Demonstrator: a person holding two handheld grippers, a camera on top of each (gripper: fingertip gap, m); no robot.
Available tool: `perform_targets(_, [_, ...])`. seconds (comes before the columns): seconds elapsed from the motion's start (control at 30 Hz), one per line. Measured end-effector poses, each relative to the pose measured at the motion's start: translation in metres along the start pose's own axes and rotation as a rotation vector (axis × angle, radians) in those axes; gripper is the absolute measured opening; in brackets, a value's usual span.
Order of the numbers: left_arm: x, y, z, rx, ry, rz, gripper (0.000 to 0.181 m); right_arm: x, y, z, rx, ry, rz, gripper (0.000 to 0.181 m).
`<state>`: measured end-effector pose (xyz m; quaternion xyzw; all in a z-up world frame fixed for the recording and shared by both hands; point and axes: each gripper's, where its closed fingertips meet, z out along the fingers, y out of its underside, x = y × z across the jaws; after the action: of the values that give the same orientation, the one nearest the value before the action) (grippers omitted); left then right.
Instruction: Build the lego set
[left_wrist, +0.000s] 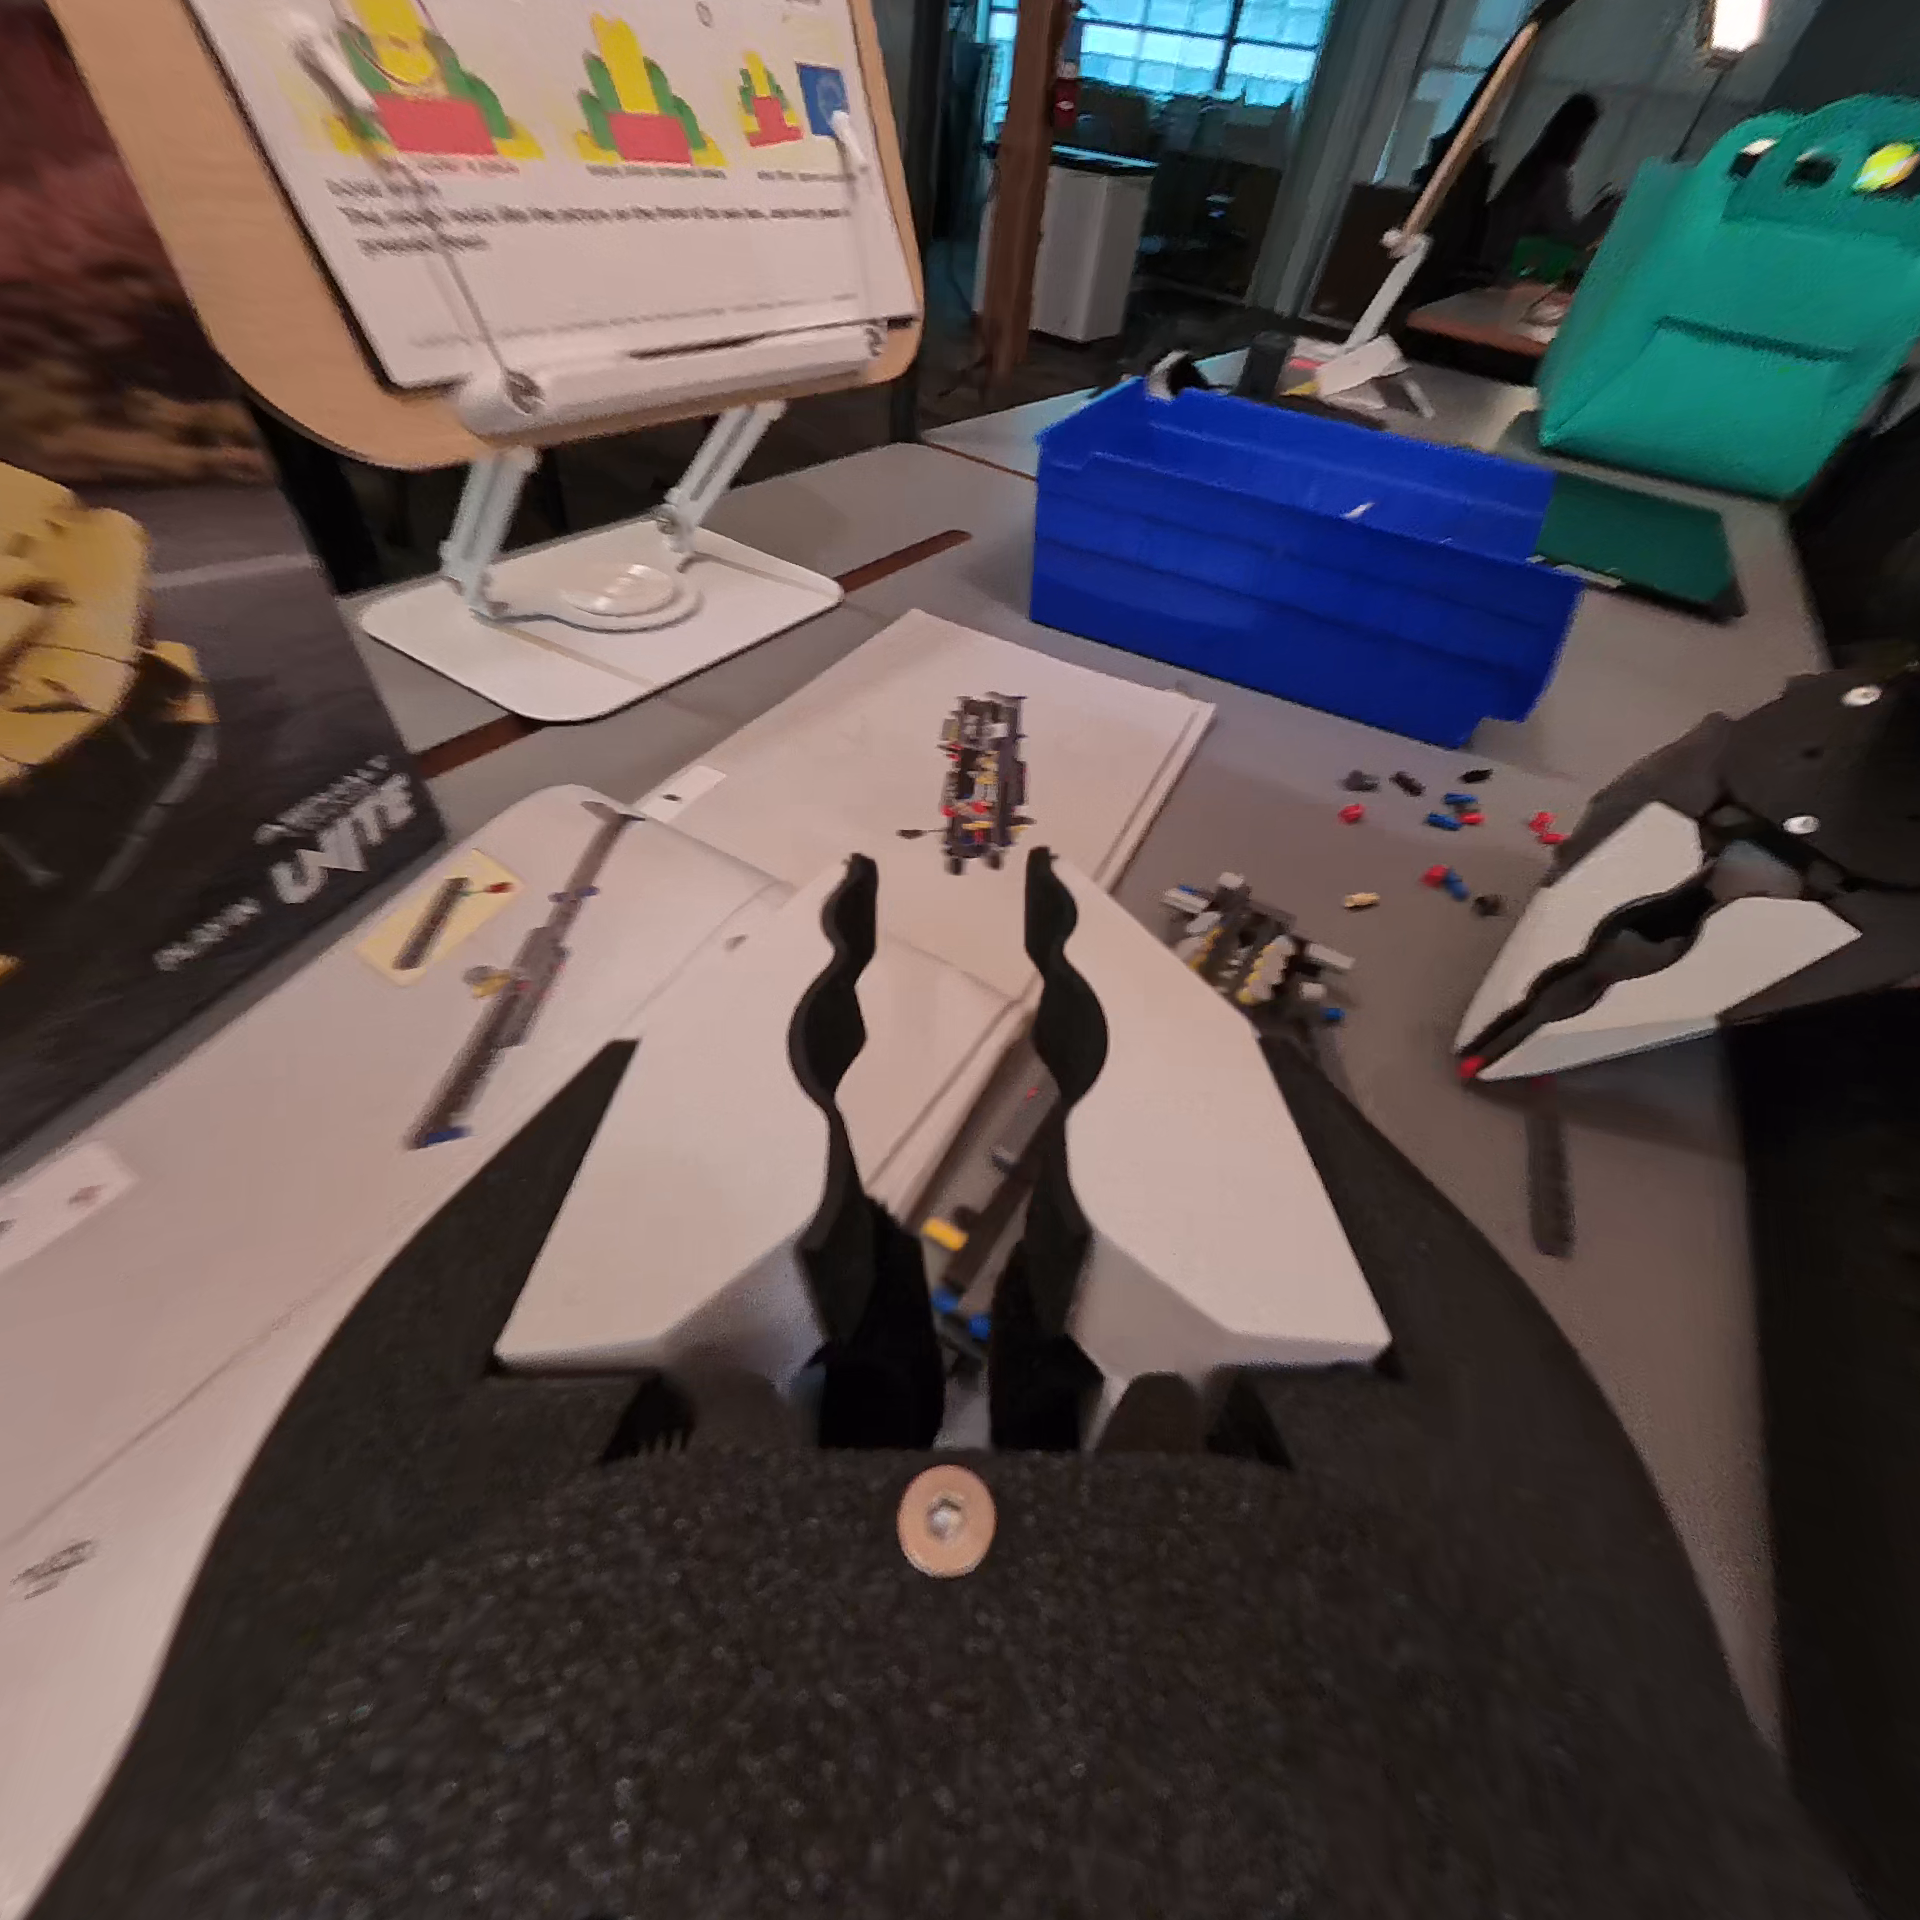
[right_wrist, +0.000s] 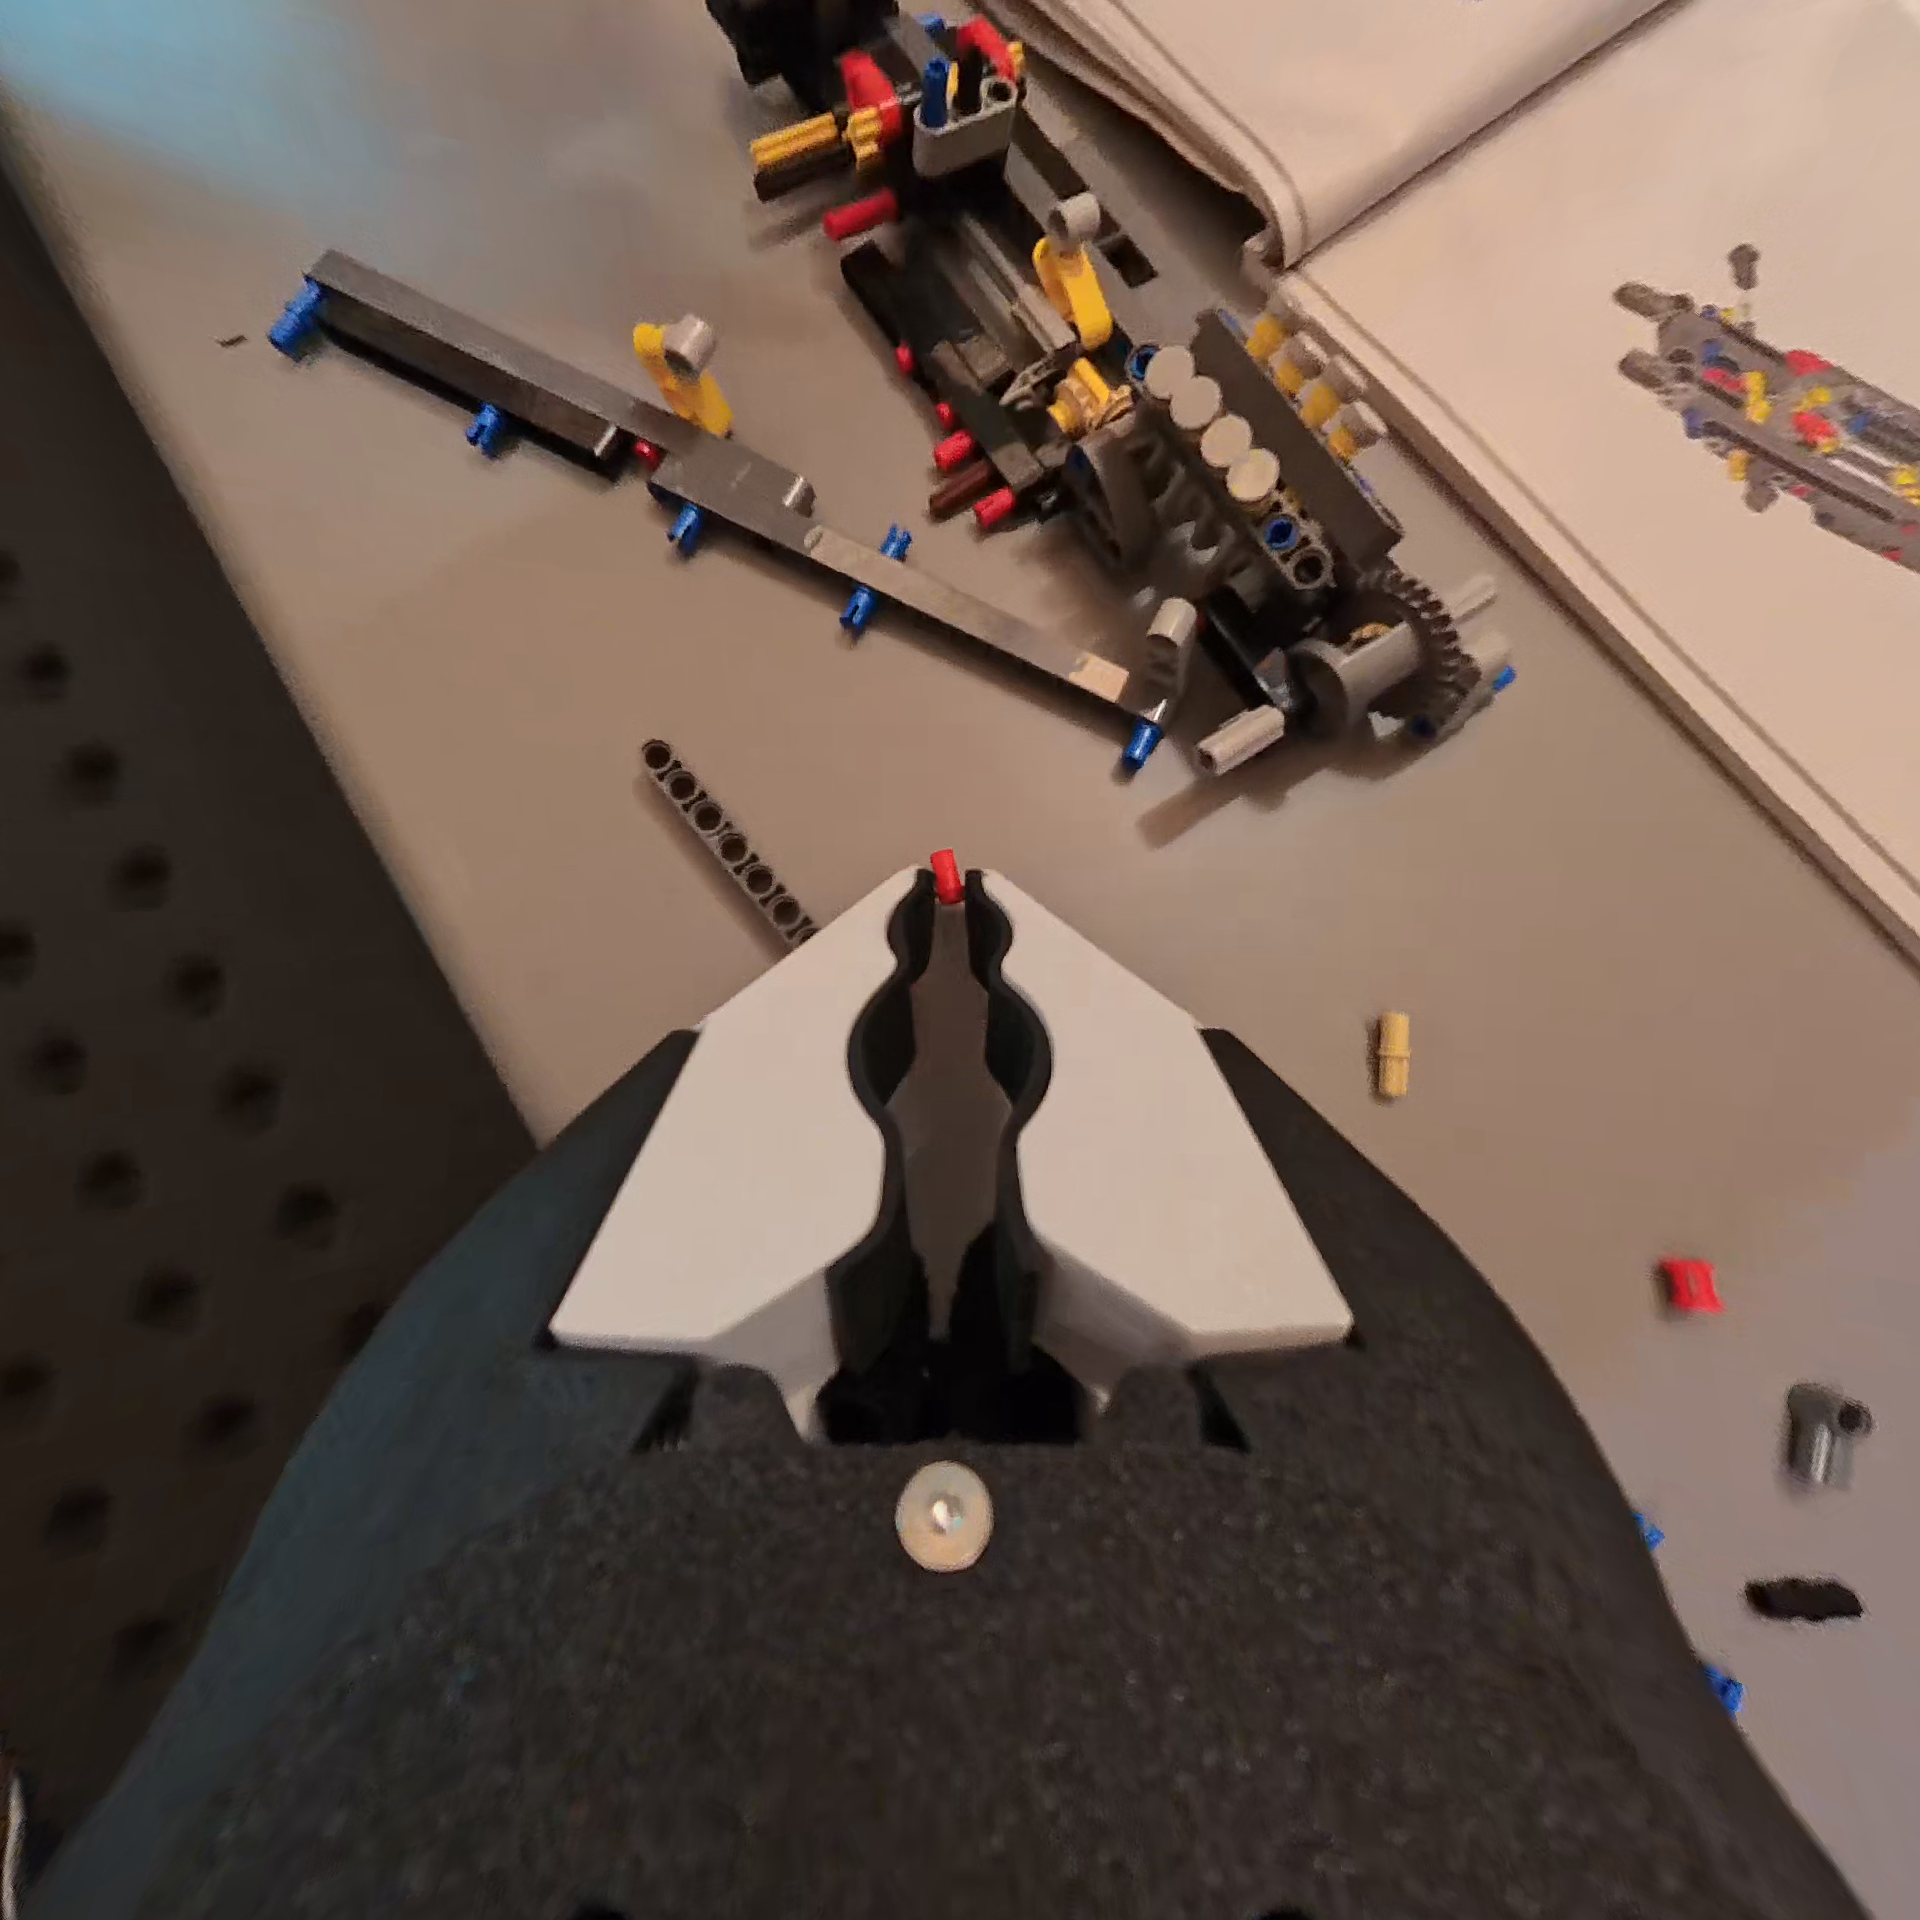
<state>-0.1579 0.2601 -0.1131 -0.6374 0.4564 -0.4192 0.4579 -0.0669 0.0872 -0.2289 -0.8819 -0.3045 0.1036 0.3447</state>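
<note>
My right gripper (right_wrist: 943, 883) is shut on a small red pin (right_wrist: 943, 871) and holds it above the grey table. It also shows at the right of the left wrist view (left_wrist: 1475, 1065). Ahead of it lie a black holed beam (right_wrist: 717, 831), a long grey beam with blue pins (right_wrist: 727, 488) and the partly built lego assembly (right_wrist: 1195, 468). My left gripper (left_wrist: 951, 868) is open and empty, hovering over the open instruction booklet (left_wrist: 1039, 769). The assembly (left_wrist: 1252, 951) is just to its right. A stretch of beam with blue and yellow parts shows low between my left fingers.
Loose pins lie scattered on the table (left_wrist: 1444, 821), among them a tan pin (right_wrist: 1392, 1055), a red piece (right_wrist: 1688, 1286) and a grey connector (right_wrist: 1823, 1429). A blue bin (left_wrist: 1299, 561) stands behind, with a book stand (left_wrist: 582, 208) and the set's box (left_wrist: 156, 779) to the left. A dark perforated panel (right_wrist: 156, 1039) borders the table. The grippers' ends are close to 25 cm from one another.
</note>
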Motion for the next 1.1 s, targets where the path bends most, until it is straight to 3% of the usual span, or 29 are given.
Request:
perform_targets(0.17, [-0.057,-0.004,-0.03,-0.039,-0.28,0.096,0.024,0.0,0.005,0.004,-0.018,-0.027,-0.045,0.004])
perform_targets(0.3, [-0.116,0.024,-0.054,-0.201,-0.609,0.108,0.02,0.002,0.002,0.004,0.002,-0.024,-0.045,0.01])
perform_targets(0.37, [-0.12,0.036,-0.052,-0.248,-0.603,0.061,0.02,0.008,-0.01,0.002,0.064,-0.005,-0.039,0.011])
perform_targets(0.57, [-0.118,0.038,-0.05,-0.229,-0.563,0.02,0.02,0.054,-0.072,0.0,0.395,0.159,0.066,0.024])
perform_targets(0.67, [-0.116,0.037,-0.049,-0.206,-0.534,-0.003,0.02,0.06,-0.067,0.005,0.316,0.165,0.088,0.026])
perform_targets(0.77, [-0.105,0.035,-0.041,-0.16,-0.45,-0.067,0.02,0.067,-0.064,-0.003,0.369,0.222,0.079,0.015])
perform_targets(0.87, [-0.099,0.043,-0.034,-0.198,-0.415,-0.077,0.02,0.072,-0.068,-0.013,0.431,0.229,0.108,0.005])
perform_targets(1.1, [-0.087,0.047,-0.023,-0.212,-0.366,-0.078,0.021,0.062,-0.062,-0.005,0.388,0.177,0.068,0.01])
